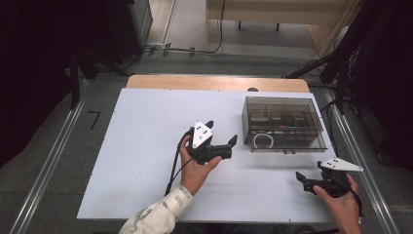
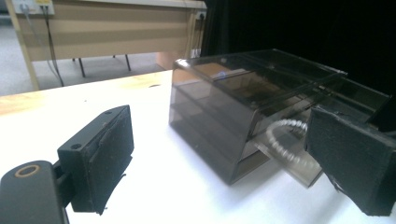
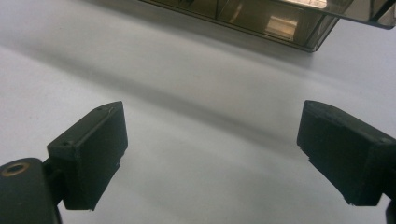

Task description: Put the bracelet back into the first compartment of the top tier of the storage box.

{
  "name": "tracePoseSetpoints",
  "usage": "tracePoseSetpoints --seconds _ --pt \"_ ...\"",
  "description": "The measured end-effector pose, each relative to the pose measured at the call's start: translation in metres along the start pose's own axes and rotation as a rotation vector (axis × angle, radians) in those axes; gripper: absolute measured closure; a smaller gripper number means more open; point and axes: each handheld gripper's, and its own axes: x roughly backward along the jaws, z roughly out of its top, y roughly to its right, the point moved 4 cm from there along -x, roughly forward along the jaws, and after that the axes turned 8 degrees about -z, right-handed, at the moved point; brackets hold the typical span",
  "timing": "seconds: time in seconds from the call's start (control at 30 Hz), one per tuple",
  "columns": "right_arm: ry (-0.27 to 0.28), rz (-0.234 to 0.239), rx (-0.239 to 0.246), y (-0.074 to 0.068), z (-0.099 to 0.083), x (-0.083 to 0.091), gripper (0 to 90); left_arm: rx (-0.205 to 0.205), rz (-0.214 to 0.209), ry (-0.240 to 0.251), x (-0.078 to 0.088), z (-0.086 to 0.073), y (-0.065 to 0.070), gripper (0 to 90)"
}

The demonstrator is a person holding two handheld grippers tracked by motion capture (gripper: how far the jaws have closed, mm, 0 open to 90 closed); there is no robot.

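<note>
white table [image 1: 146,146] — smoky drawer box [image 1: 283,123] (bottom drawer ajar) near left hand-held gripper [image 1: 222,132].

Grey floor [image 1: 58,146] surrounds the table; a wooden desk [image 2: 107,28] stands beyond, darkness flanking.

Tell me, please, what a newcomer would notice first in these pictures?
The smoky transparent drawer box at the right rear of the white table, with a white beaded ring in its slightly open bottom drawer. Next, the left gripper near it and the right gripper at the front right, both with open jaws.
</note>
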Motion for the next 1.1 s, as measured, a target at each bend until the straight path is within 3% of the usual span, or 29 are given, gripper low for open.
tracePoseSetpoints --seconds 0.5,0.7,1.1 --pt "-0.005 -0.003 0.005 -0.001 0.0 -0.001 6.9 0.03 0.103 -0.04 0.048 -0.021 -0.044 7.5" --pt "-0.004 -0.002 0.004 -0.002 0.001 -0.001 6.9 0.039 0.136 -0.022 0.065 -0.024 -0.054 7.4" --pt "-0.007 0.001 0.005 -0.002 0.001 -0.001 6.9 0.081 0.183 -0.035 0.093 -0.033 -0.07 7.2"
